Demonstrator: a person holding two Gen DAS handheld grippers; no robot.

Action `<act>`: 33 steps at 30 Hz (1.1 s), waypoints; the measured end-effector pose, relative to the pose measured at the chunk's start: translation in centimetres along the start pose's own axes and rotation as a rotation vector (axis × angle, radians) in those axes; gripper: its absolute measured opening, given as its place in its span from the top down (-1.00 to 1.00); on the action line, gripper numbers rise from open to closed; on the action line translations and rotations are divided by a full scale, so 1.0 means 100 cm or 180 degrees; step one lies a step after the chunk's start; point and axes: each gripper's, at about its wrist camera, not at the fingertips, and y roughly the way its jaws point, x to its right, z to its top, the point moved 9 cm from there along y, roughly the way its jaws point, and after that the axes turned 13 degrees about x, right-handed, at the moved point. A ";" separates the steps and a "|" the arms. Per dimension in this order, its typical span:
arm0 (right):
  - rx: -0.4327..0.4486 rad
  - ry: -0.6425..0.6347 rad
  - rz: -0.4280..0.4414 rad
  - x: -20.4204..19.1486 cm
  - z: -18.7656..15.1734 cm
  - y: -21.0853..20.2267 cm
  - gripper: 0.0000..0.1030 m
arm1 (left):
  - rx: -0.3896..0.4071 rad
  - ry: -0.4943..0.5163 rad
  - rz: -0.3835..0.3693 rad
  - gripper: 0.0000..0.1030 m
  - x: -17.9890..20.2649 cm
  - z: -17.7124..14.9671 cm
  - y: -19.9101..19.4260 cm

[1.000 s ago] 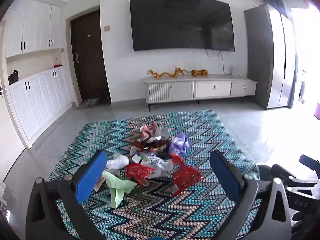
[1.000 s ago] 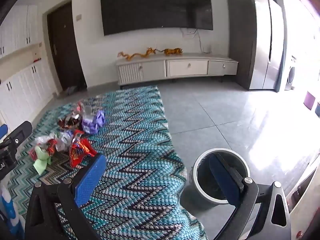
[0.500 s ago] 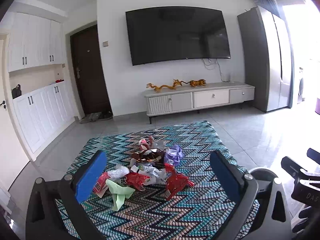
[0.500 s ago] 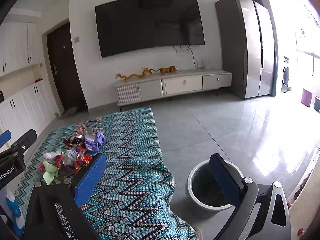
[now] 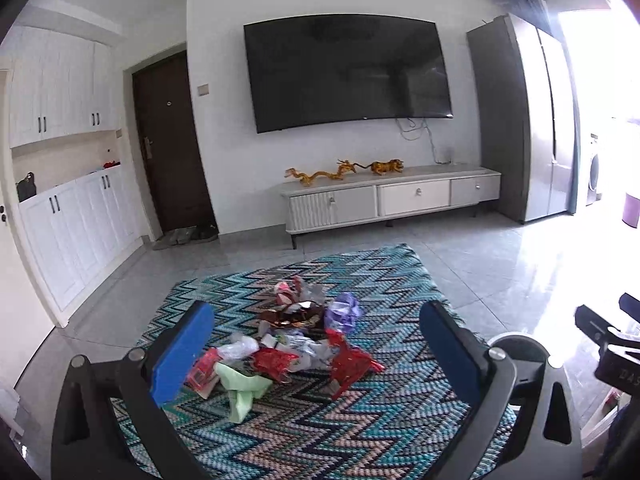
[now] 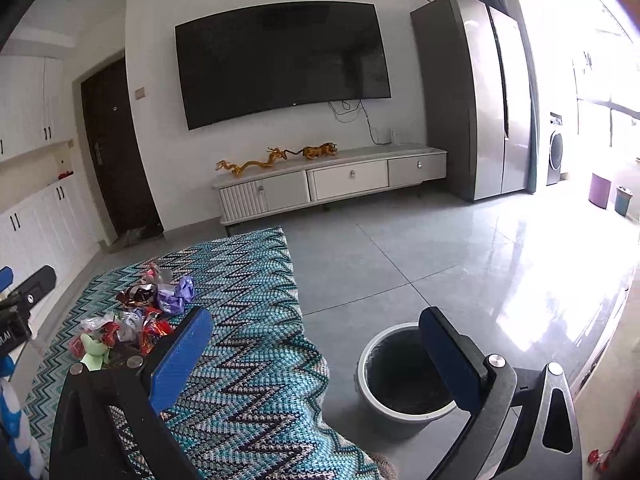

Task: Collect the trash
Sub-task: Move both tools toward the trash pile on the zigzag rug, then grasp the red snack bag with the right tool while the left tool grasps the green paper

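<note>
A pile of trash (image 5: 296, 340) lies on the zigzag rug (image 5: 360, 420): red wrappers, a purple bag (image 5: 342, 314), a pale green paper piece (image 5: 240, 388) and clear plastic. My left gripper (image 5: 316, 356) is open and empty, held above and in front of the pile. The pile also shows in the right wrist view (image 6: 132, 316) at the left. My right gripper (image 6: 316, 360) is open and empty, above the rug edge. A round grey bin (image 6: 400, 376) stands on the floor tiles just right of the rug, partly behind my right finger.
A white TV cabinet (image 5: 392, 200) with gold figurines stands at the far wall under a large TV (image 5: 348, 72). A tall grey cupboard (image 6: 476, 96) is at the right. White cabinets (image 5: 76, 220) and a dark door (image 5: 172, 148) are at the left. Two small bins (image 6: 610, 194) stand far right.
Both grippers have risen and tilted up, so the pile and the bin sit lower and smaller in view. Both stay open and empty.
</note>
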 end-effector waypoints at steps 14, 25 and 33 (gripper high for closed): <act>0.0195 0.0069 0.0060 0.013 0.038 0.019 -0.99 | 0.0087 -0.0108 0.0530 -1.00 -0.114 0.025 0.013; -0.0253 -0.0120 0.0604 -0.017 0.025 0.100 -0.80 | -0.0456 -0.0362 0.0315 -0.91 -0.149 -0.065 0.045; -0.0689 -0.0415 0.1107 -0.070 -0.018 0.147 -0.61 | -0.1015 -0.0552 -0.0117 -0.74 -0.118 -0.134 0.090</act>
